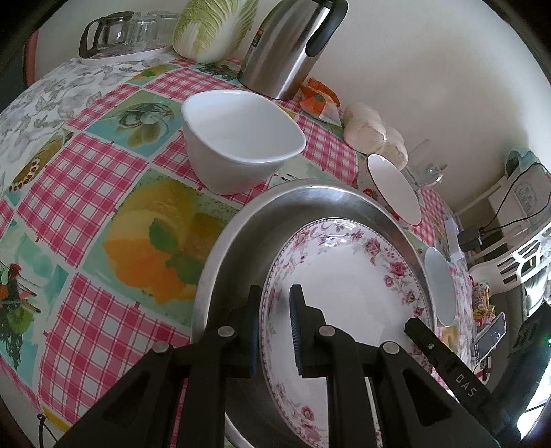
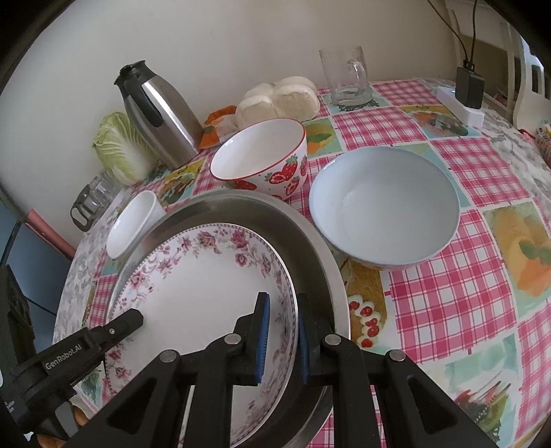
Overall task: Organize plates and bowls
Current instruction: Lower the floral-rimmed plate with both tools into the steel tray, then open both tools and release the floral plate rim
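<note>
A floral plate (image 1: 344,286) (image 2: 193,286) lies inside a steel pan (image 1: 241,241) (image 2: 310,234). My left gripper (image 1: 275,303) straddles the plate's left rim, jaws close on it. My right gripper (image 2: 282,310) straddles the plate's right rim, likewise closed on it. A white bowl (image 1: 237,141) (image 2: 131,224) stands beyond the pan's left side. A strawberry bowl (image 2: 265,155) (image 1: 392,186) and a pale blue bowl (image 2: 385,206) (image 1: 440,286) stand on the pan's right side.
A steel thermos (image 1: 289,44) (image 2: 158,113), a cabbage (image 1: 213,27), a glass jug on a tray (image 1: 110,34), buns (image 2: 279,100), a glass mug (image 2: 347,75) and a power strip (image 2: 461,103) line the table's far side by the wall.
</note>
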Demonstrator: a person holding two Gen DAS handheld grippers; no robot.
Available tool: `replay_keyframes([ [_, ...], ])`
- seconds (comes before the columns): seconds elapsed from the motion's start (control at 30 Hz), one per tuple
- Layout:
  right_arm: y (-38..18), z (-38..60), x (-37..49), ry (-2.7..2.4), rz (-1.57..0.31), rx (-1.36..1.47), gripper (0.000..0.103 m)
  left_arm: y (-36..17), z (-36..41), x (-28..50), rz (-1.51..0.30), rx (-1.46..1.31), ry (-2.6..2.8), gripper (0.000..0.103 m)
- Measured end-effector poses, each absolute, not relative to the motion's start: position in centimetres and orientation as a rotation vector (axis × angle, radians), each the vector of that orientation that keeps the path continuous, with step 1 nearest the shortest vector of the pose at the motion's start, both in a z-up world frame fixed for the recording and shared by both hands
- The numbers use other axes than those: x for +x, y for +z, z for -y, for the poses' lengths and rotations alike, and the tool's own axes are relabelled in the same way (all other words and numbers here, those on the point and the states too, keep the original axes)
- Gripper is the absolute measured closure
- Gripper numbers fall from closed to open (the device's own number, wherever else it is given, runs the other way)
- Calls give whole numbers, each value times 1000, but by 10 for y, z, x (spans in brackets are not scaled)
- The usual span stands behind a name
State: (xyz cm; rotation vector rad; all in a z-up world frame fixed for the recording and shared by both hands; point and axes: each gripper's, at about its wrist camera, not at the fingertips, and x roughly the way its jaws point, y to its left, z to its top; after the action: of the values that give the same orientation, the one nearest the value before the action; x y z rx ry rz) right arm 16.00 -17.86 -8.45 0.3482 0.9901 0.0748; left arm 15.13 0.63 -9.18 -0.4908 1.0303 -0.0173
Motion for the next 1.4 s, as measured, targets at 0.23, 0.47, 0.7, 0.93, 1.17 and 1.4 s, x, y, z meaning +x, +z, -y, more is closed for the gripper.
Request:
replay_keyframes([
  [0.23,-86,177,160,74,-994,330,85,-92,-7,152,-1029,-489,-11,89],
  [0.47,-86,175,162,62,-1003,304,85,-93,-8,153,-1030,-479,-6,86],
  [0.7,-86,173,162,53,-1006,290,86,-93,-6,155,-1035,-449,4,86],
  [0.93,-86,174,162,56,-1007,293,85,-94,-7,155,-1036,-441,5,86],
  [1.17,-87,174,162,57,-1008,304,85,-94,-7,155,-1037,-435,7,86],
  [1.4,-88,175,162,58,-1004,308,82,-90,-9,152,-1012,-398,44,86],
])
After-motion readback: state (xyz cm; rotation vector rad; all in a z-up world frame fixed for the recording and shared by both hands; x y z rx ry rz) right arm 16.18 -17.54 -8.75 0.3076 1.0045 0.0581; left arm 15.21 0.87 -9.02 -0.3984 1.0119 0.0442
